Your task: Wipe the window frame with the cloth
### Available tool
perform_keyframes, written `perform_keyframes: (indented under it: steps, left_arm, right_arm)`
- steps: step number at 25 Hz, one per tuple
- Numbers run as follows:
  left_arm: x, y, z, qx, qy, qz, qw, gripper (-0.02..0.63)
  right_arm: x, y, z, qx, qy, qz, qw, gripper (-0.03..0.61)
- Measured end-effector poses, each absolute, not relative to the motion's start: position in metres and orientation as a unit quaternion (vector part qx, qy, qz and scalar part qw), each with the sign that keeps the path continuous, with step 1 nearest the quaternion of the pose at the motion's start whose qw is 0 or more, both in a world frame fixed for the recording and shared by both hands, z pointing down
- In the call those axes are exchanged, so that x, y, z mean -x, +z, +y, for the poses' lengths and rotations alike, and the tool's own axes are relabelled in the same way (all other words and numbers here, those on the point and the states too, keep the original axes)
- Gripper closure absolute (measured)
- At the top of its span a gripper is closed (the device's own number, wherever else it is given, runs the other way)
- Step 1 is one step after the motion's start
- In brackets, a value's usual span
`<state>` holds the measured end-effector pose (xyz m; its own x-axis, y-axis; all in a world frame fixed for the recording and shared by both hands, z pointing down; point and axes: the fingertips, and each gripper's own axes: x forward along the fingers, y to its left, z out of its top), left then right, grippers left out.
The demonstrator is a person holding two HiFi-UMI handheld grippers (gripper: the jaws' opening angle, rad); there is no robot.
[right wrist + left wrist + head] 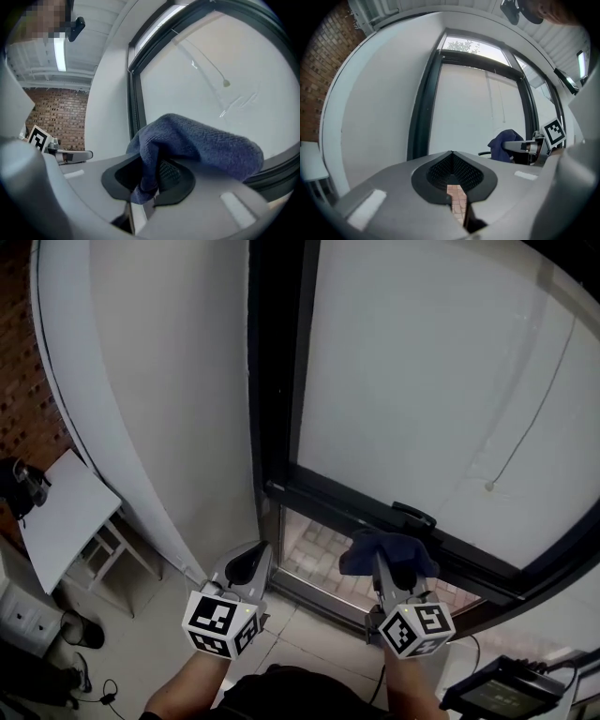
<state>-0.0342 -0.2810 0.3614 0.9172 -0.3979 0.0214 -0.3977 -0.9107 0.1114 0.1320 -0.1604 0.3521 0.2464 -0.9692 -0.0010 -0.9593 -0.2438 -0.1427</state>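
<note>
Left gripper (251, 559): jaws pressed together on nothing, held low beside the white wall panel (178, 409), idle.

Black metal window frame (330, 501): its bottom rail runs left to right, just beyond the cloth. Contact cannot be told.

Right gripper (382, 566): pinching the bunched dark blue terry cloth (389, 547), pointed at the rail. This is the nearer arm.

Judgement: press forward, then sweep along the rail.

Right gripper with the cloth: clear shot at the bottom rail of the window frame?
Probably yes. The right gripper is shut on the cloth close in front of the bottom rail, with nothing visible between them. The left gripper sits off to the side.
</note>
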Motion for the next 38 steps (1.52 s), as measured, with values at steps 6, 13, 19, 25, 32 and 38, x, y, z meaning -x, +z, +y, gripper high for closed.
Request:
perform_keyframes:
  steps: [6,13,19,25,32,38]
  left_arm:
    - [0.072,0.365,-0.318,-0.974,-0.005,-0.218,0.057,0.62]
    - [0.082,0.368,-0.348,-0.969,-0.008,-0.238,0.072,0.62]
    - [0.087,0.377,-0.356,-0.967,0.002,-0.244,0.07,0.62]
    - [0.068,0.397,-0.377,-0.964,0.031,-0.253,0.075,0.62]
    - [0.043,0.413,-0.391,-0.965,0.049,-0.245,0.074,0.62]
    - [0.029,0.426,-0.407,-0.962,0.059,-0.254,0.082,0.62]
  right_arm:
    - [-0.097,0.36,-0.222,0.77,-0.05,0.634,0.054,0.514]
    - [-0.077,0.36,-0.286,0.74,-0.056,0.669,0.026,0.514]
    - [-0.058,0.37,-0.331,0.718,-0.065,0.693,0.013,0.514]
    - [-0.061,0.395,-0.384,0.698,-0.087,0.711,-0.005,0.514]
    - [-0.082,0.423,-0.425,0.693,-0.109,0.712,-0.019,0.514]
    - [-0.098,0.432,-0.444,0.693,-0.114,0.711,-0.025,0.514]
